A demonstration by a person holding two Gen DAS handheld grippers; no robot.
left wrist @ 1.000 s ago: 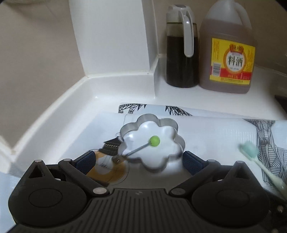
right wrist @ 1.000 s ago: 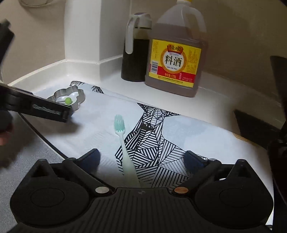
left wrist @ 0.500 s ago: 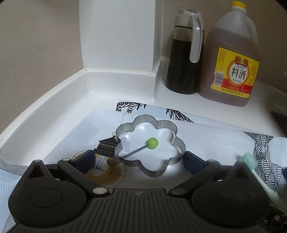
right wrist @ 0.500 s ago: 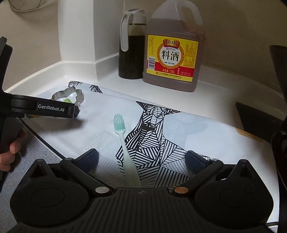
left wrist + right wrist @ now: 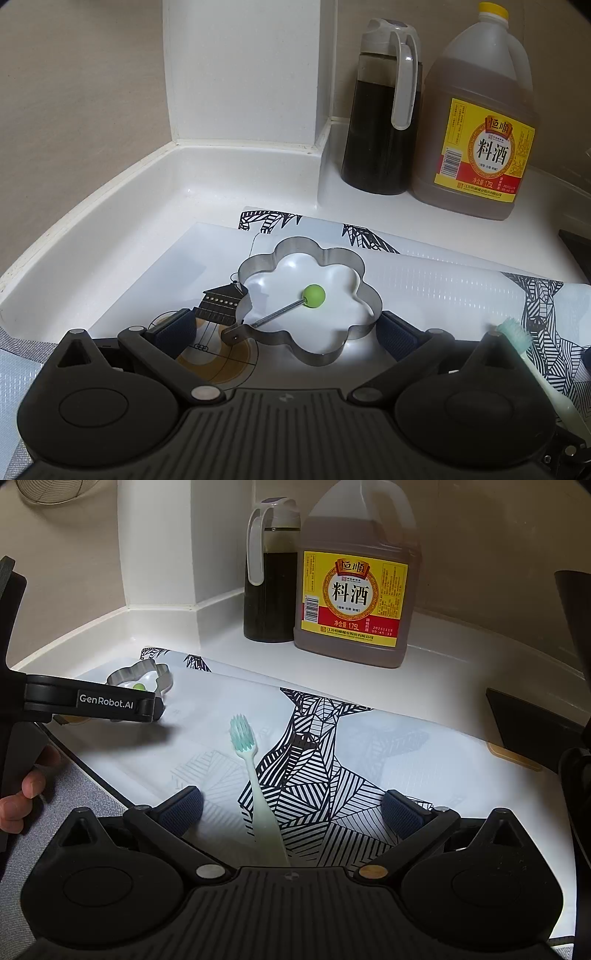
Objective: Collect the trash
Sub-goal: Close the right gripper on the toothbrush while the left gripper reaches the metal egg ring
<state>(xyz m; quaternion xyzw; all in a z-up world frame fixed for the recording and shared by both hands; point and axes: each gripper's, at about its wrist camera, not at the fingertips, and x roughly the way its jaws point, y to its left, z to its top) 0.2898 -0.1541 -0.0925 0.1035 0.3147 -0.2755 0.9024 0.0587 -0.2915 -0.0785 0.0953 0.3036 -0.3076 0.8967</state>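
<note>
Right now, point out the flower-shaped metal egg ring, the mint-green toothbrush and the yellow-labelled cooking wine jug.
Flower-shaped metal egg ring (image 5: 364, 291): left wrist view, right rim wall.
Mint-green toothbrush (image 5: 242, 734): right wrist view, bristle head.
Yellow-labelled cooking wine jug (image 5: 351, 590): right wrist view, label centre.

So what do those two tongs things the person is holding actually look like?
Both match: the left tongs and right tongs are matte black plastic with a ribbed centre, two round housings, and silver rivets (one on the right looks brass). Each finger ends in a dark blue textured pad. The left one's side reads GenRobot.AI in white.
</note>
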